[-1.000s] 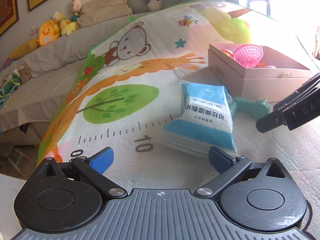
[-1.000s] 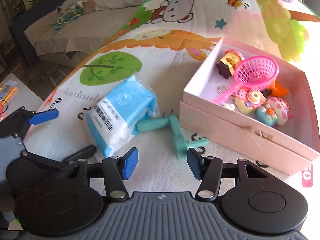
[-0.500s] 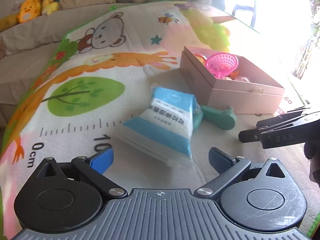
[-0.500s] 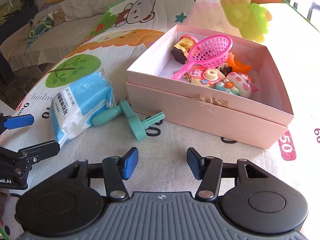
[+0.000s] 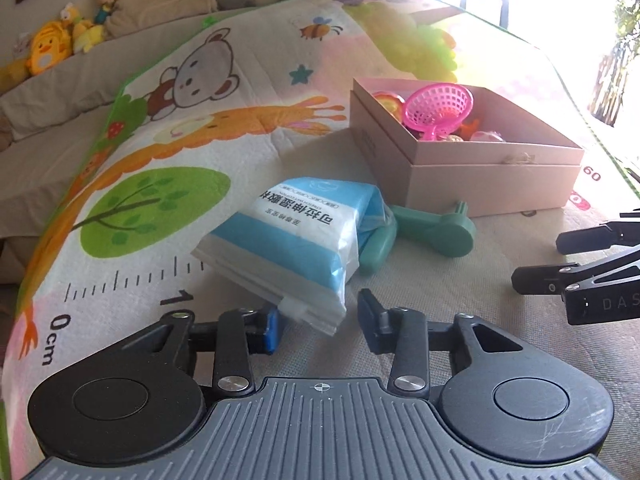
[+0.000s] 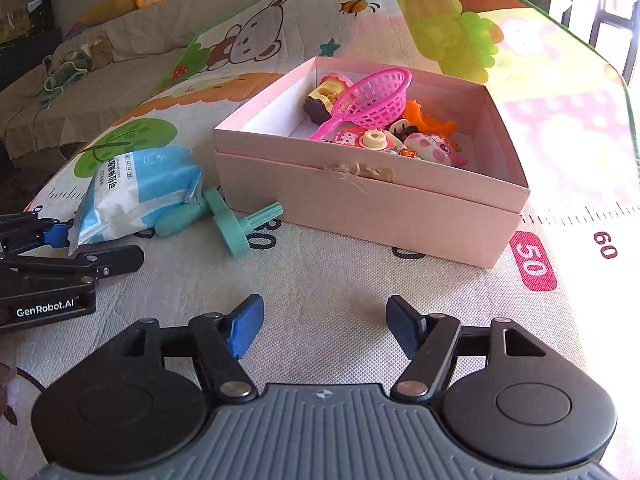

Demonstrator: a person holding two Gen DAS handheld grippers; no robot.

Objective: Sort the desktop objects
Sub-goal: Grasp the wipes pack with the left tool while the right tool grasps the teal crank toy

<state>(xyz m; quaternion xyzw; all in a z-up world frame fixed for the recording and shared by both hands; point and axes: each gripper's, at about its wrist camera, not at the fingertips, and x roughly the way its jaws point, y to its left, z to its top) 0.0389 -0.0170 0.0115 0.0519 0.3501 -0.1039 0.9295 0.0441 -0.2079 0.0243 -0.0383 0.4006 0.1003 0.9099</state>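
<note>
A blue and white tissue pack (image 5: pixel 298 238) lies on the play mat, its near corner between the fingers of my left gripper (image 5: pixel 318 326), which is open around it. It also shows in the right wrist view (image 6: pixel 132 194). A teal crank handle (image 5: pixel 432 230) lies beside the pack, in front of the pink box (image 5: pixel 492 176). The box (image 6: pixel 360 196) holds a pink toy strainer (image 6: pixel 376 100) and several small toys. My right gripper (image 6: pixel 324 326) is open and empty over bare mat, short of the box.
The cartoon play mat (image 5: pixel 168 184) covers the surface and drops off at the left edge. A sofa with plush toys (image 5: pixel 52 52) stands at the back. My right gripper shows at the right in the left wrist view (image 5: pixel 580 260).
My left gripper has moved forward onto the pack's near corner and narrowed its opening. My right gripper has swung right, away from the crank handle, and faces the box.
</note>
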